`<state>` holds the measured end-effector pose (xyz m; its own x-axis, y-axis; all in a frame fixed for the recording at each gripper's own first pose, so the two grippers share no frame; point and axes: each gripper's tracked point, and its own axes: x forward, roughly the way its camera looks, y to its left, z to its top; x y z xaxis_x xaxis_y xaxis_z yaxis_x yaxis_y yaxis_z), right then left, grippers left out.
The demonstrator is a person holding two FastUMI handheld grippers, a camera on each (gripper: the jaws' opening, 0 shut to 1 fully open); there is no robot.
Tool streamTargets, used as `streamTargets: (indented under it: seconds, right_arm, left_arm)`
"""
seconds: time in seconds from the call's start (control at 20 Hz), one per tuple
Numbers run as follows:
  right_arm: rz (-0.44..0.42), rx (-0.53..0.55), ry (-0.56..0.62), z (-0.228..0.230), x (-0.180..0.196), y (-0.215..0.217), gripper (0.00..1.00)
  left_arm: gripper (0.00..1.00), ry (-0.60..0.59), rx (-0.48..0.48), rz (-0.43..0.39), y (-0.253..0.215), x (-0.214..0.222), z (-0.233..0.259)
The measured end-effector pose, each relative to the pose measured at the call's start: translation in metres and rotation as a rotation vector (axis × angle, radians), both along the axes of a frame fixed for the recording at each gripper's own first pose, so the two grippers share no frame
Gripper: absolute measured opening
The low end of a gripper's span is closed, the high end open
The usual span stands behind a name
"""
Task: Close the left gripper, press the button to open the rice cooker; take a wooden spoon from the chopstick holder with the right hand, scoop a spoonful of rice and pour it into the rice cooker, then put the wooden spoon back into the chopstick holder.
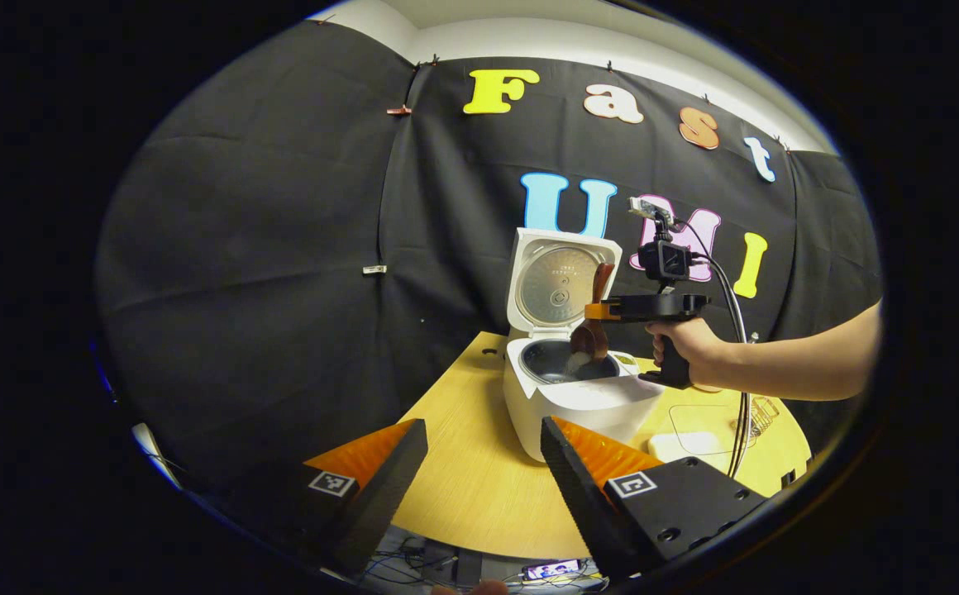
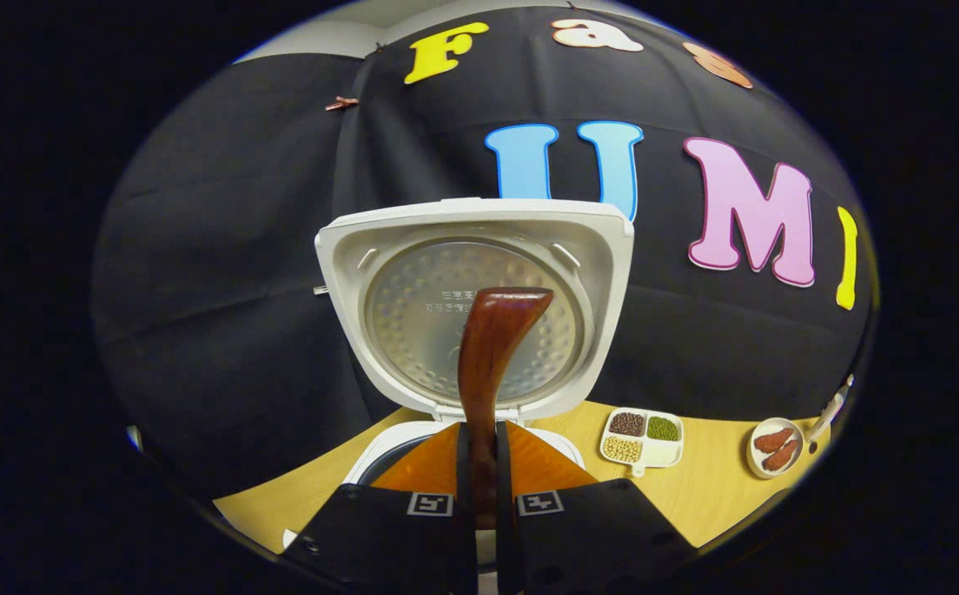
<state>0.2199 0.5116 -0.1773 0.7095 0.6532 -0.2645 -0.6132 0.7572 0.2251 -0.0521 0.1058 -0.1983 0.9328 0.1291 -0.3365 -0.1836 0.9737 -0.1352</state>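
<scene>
Here the rice cooker [image 1: 579, 388] stands on the pale wooden table [image 1: 463, 479] with its lid [image 1: 558, 281] swung fully up and back, inner metal plate facing forward. Left gripper [image 1: 484, 463] hangs low and well back from the cooker, its two fingers spread wide with bare tabletop between them, nothing in the gap.

In the left gripper view, the right gripper [image 1: 599, 311] is ahead and to the right of the left one's fingers, a bare hand [image 1: 690, 347] on its grip and a cable trailing off behind. It is pressed tight on the wooden spoon [image 1: 594, 326]: the handle sticks up past the fingers, the bowl hangs below them, over the open pot, with a little white rice [image 1: 579, 360] at the tip, just above or at the inner pot's rim; cannot tell whether it touches.

In the right gripper view, the spoon handle [image 2: 492, 364] rises straight up out of the narrow slit between the two fingers [image 2: 479, 487], in front of the raised lid [image 2: 475, 306]. Right of those fingers on the table: a divided white dish of beans and grains [image 2: 643, 436], and farther right a small round plate [image 2: 775, 449] with reddish-brown pieces on it
</scene>
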Motion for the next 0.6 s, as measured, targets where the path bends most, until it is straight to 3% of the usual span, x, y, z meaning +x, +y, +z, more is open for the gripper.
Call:
streamTargets:
  seconds: [0.35,0.6]
  right_arm:
    - [0.173,-0.248,-0.273,0.009,-0.031,0.030,0.13]
    - [0.231,-0.433,-0.450,0.006,-0.038,0.040,0.13]
  left_arm:
    - [0.95,-0.001,-0.014,0.013,0.002,0.001,-0.001]
    - [0.95,-0.010,-0.002,0.013,0.003,0.005,0.002]
